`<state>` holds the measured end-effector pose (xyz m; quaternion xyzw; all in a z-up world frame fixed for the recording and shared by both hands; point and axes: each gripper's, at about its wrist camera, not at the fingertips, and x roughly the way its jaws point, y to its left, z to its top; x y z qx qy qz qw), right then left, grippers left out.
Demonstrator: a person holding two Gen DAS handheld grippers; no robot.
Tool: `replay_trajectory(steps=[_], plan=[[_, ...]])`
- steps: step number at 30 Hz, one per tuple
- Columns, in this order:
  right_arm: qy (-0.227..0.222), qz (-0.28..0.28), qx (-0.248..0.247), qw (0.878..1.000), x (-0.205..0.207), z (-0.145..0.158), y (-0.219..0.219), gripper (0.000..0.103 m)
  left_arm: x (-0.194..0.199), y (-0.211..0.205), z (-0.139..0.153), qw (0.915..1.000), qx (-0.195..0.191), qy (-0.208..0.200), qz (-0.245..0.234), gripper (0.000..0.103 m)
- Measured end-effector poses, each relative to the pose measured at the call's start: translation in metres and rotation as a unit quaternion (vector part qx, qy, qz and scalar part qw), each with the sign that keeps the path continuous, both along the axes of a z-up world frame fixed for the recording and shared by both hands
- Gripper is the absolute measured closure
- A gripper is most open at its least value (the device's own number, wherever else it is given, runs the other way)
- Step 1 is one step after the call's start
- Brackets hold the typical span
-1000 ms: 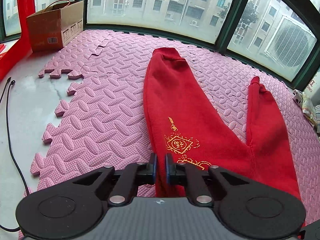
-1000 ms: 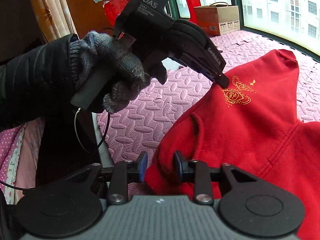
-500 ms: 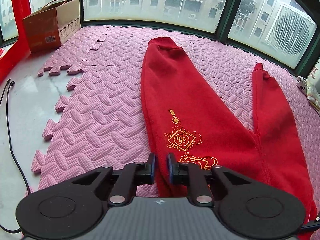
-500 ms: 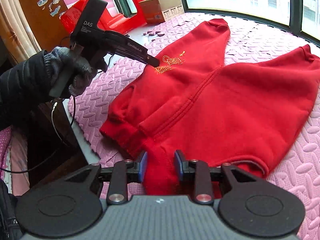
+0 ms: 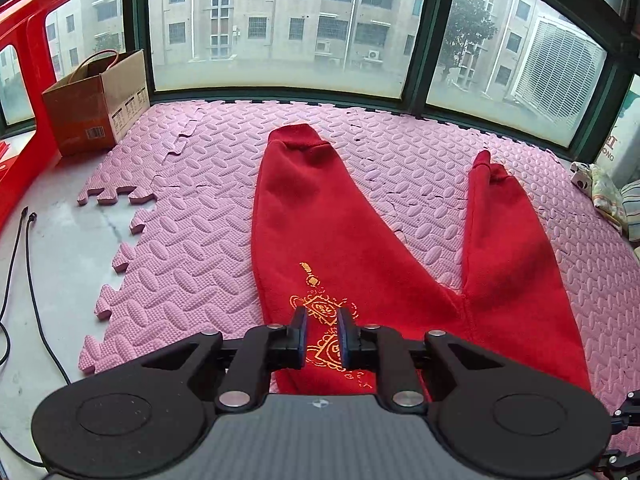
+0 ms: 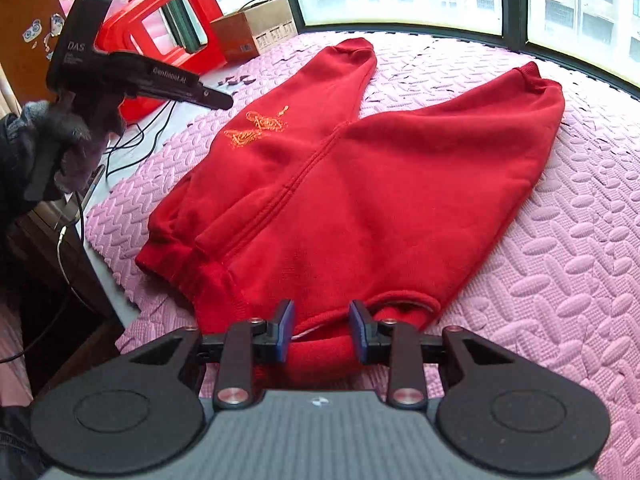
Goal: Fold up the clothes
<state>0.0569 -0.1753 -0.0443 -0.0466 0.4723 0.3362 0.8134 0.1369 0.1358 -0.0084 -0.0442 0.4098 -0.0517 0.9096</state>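
Red trousers [image 5: 320, 220] with gold embroidery lie flat on the pink foam mat [image 5: 180, 240], legs spread toward the window. My left gripper [image 5: 322, 338] hovers over the embroidered thigh, its jaws a narrow gap apart with nothing between them. In the right wrist view the left gripper [image 6: 222, 102] hangs in the air above the trousers [image 6: 360, 180], held by a gloved hand [image 6: 60, 148]. My right gripper [image 6: 322, 330] is open at the waistband beside the pocket opening. Red cloth shows between its fingers, which do not visibly pinch it.
A cardboard box [image 5: 96, 108] stands at the back left by the window. Next to it is a red plastic chair [image 6: 160, 12]. Black cables [image 5: 24, 260] run over the bare floor left of the mat. Small bundles [image 5: 600, 188] lie at the mat's right edge.
My left gripper's jaws have parted a little and it has lifted off the trousers. My right gripper has travelled along the waistband from the left corner to the pocket side.
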Motion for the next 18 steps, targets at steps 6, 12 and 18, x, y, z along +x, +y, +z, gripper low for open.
replay_trajectory(steps=[6, 12, 18], plan=[[-0.012, -0.017, 0.019, 1.0, 0.028, 0.027, -0.019, 0.073, 0.011, -0.051, -0.006, 0.9964, -0.037, 0.009, -0.076, 0.085], [-0.053, -0.077, 0.002, 0.996, 0.095, 0.031, -0.028, 0.073, 0.033, -0.094, -0.019, 0.9906, -0.057, 0.023, -0.123, 0.085], [-0.076, -0.114, -0.002, 0.991, 0.165, 0.02, -0.022, 0.073, 0.056, -0.111, -0.032, 0.9888, -0.062, 0.038, -0.131, 0.085]])
